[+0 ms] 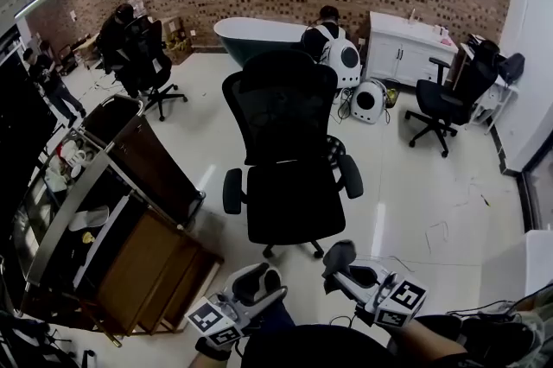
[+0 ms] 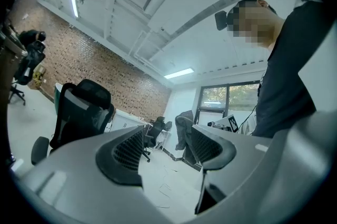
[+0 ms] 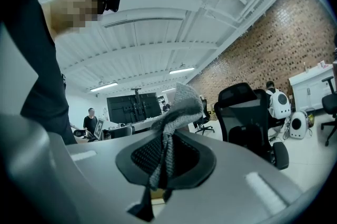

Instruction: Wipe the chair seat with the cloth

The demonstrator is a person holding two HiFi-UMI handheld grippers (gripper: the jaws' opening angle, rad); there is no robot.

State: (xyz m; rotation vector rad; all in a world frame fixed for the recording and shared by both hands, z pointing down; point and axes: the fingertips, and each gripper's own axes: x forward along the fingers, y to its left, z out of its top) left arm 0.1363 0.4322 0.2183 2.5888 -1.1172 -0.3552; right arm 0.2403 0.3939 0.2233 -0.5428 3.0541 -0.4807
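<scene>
A black mesh office chair (image 1: 289, 133) stands in the middle of the head view, and its seat (image 1: 294, 204) faces me with nothing on it. My right gripper (image 1: 341, 267) hovers just in front of the seat's front edge, shut on a grey cloth (image 1: 339, 256). In the right gripper view the knitted cloth (image 3: 176, 110) sticks up out of the closed jaws of the right gripper (image 3: 167, 150), with the chair (image 3: 247, 123) to the right. My left gripper (image 1: 263, 282) is lower and to the left, open and empty. The left gripper (image 2: 163, 146) shows a clear gap; the chair (image 2: 79, 107) is at left.
A brown wooden cart (image 1: 130, 219) with a metal frame stands close on the chair's left. Behind the chair are a green bathtub (image 1: 251, 34), a person (image 1: 327, 34), a white cabinet (image 1: 406, 47) and other office chairs (image 1: 445, 98) (image 1: 143, 64). Cables (image 1: 458, 211) lie on the floor at right.
</scene>
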